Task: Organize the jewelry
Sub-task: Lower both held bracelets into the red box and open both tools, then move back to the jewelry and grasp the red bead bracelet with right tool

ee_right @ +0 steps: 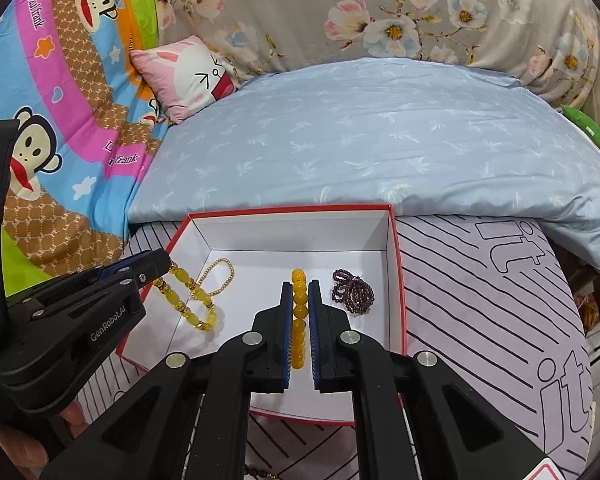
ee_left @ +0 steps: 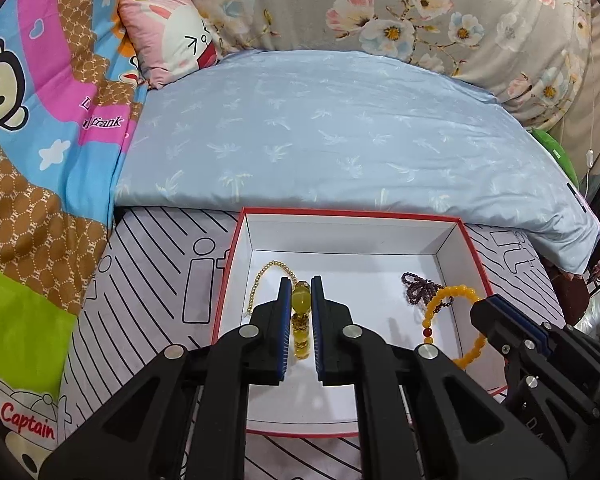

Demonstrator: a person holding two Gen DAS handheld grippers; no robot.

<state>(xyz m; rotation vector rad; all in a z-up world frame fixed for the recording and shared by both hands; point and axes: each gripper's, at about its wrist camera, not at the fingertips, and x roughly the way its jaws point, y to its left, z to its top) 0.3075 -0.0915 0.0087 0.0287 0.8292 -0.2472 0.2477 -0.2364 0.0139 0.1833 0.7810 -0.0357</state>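
Fingers of the left gripper (ee_left: 301, 292) were seen narrowed around a yellow beaded bracelet (ee_left: 301, 322), its large beads pinched between the blue pads, while the right gripper (ee_right: 299, 296) was closed likewise on an orange beaded bracelet (ee_right: 299, 320). Both bracelets were held inside a red-rimmed white box (ee_right: 392, 280), the yellow one toward its left side, the orange one nearer the middle. A fine gold bead chain (ee_right: 216, 276) lay just beside the yellow bracelet, and a coiled dark purple bead strand (ee_right: 354, 290) just beside the orange one.

For the placing to be done well, each bracelet would probably need to be lowered flat onto bare floor and released only once settled, so that the beads are not rolled onto the neighbouring pieces.

Room was limited: the box walls stood close on each side, and the two grippers were near each other within it. Beyond the rim, a striped lilac sheet (ee_right: 480, 300) and a pale blue quilt (ee_left: 340, 128) lay unobstructed.
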